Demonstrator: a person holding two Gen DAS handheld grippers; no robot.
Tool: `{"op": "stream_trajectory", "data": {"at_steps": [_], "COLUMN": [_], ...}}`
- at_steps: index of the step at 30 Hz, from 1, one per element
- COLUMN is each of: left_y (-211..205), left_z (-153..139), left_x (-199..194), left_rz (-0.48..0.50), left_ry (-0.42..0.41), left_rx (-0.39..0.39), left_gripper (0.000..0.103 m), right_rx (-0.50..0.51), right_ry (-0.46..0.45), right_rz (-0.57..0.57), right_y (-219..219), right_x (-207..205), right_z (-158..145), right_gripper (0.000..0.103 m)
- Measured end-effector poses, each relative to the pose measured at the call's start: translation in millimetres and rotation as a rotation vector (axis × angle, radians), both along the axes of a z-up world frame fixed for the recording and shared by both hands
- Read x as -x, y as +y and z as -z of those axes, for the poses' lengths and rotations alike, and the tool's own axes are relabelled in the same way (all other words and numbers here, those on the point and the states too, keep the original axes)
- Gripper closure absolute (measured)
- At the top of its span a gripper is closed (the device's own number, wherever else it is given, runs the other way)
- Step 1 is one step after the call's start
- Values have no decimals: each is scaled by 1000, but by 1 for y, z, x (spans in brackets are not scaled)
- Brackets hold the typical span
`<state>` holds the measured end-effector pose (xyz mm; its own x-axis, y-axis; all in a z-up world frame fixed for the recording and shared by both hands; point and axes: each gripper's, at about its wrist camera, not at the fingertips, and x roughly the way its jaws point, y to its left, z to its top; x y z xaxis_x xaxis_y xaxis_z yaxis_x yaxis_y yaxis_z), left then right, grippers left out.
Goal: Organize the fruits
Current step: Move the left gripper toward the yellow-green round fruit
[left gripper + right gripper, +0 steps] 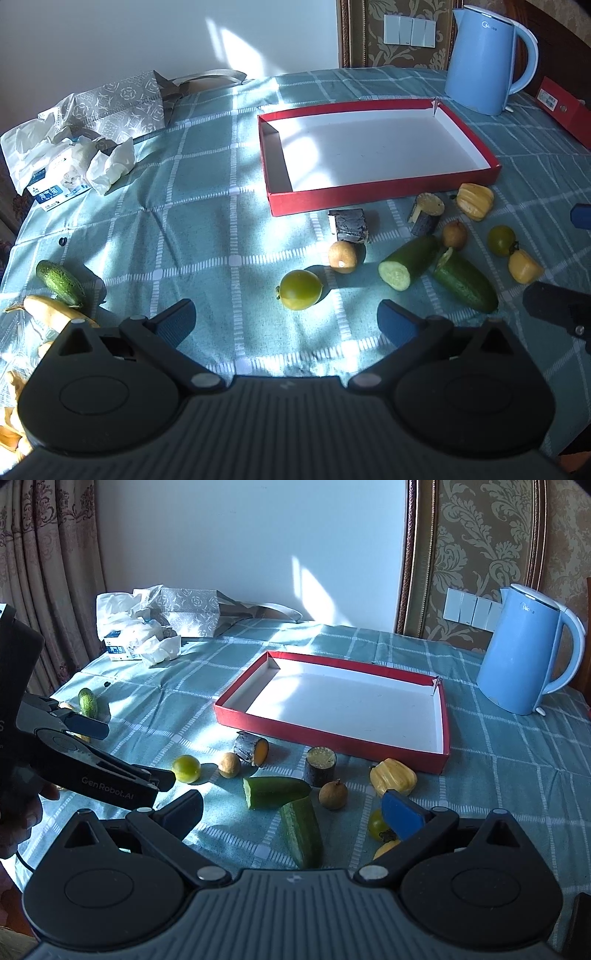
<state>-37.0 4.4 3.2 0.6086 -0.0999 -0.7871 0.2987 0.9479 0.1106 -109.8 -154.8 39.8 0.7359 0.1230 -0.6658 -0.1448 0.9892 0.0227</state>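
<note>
- While both pairs of fingers stand spread wide with nothing between them, the left gripper hovers low over the tabletop, its blue pads clear of the fruit.
- Just ahead of the left fingers lies a round yellow-green tomato, smooth and sunlit, casting a short shadow.
- Beyond it sits a small tan longan, and behind that a short stub of cane with dark, streaked bark.
- To the right, two cut cucumber halves lie at an angle to each other, ends close together; one shows its pale, seeded face.
- The right gripper hangs over the nearer cucumber half, which lies between its spread fingers without touching them.
- Its right finger partly hides a second green tomato and a yellow piece below it.
- Further out stand a second longan, a second upright cane stub with a pale cut top, and a ridged yellow jackfruit pod.
- Behind the fruit lies a shallow red box with a white, empty floor, none of the fruit inside it.
- A blue kettle stands past the box's far right corner.
- At the tabletop's left edge, well apart from the rest, lies a whole small cucumber beside a peeled banana.
- Crumpled tissue packs sit at the far left.
</note>
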Motion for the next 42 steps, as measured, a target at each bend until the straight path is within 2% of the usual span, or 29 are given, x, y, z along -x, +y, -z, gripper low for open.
{"op": "stream_trajectory", "data": {"at_steps": [10, 22, 42], "left_y": [-3, -7, 15], "left_z": [-3, -4, -4], "left_x": [8, 13, 17], "left_rz": [23, 45, 5], "left_ry": [-13, -29, -44], "left_rx": [-4, -22, -52], "left_gripper": [0, 0, 0], "right_rx": [11, 23, 40], "right_ry": [4, 4, 2], "right_rz": [-19, 10, -93], "right_y": [5, 0, 24], "right_x": [3, 3, -11], "right_z": [1, 2, 1], "right_gripper": [0, 0, 0]}}
